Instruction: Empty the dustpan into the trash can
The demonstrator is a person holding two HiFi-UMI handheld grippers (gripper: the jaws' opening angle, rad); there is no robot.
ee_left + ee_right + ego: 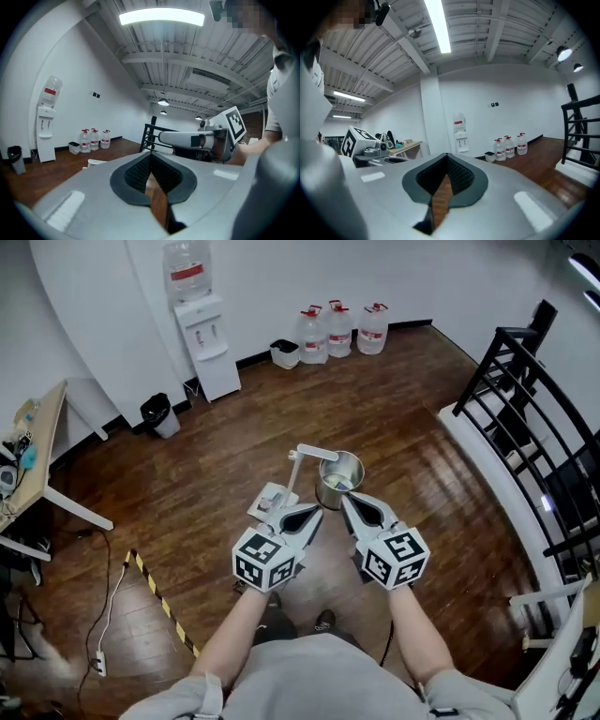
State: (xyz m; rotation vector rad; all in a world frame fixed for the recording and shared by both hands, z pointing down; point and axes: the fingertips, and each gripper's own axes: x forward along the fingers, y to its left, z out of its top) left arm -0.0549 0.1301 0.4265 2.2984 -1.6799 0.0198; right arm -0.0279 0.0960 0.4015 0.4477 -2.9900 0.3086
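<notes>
A shiny metal trash can [339, 480] stands on the wooden floor just ahead of me. Left of it lies a white dustpan [271, 502], whose long handle [313, 453] reaches up behind the can. My left gripper [312, 513] hovers over the dustpan, jaws shut and empty. The right gripper [348, 500] hangs beside the can's near rim, also shut on nothing. In the left gripper view the left gripper [150, 160] shows its pads meeting, with the right gripper [206, 138] alongside. The right gripper [446, 163] looks the same in its own view.
A water dispenser [202, 343], water bottles [338, 330], a small white bin [284, 353] and a black bin [161, 415] line the far wall. A desk [39, 457] stands at left, a black railing [534, 427] at right. Yellow-black tape [159, 594] crosses the floor.
</notes>
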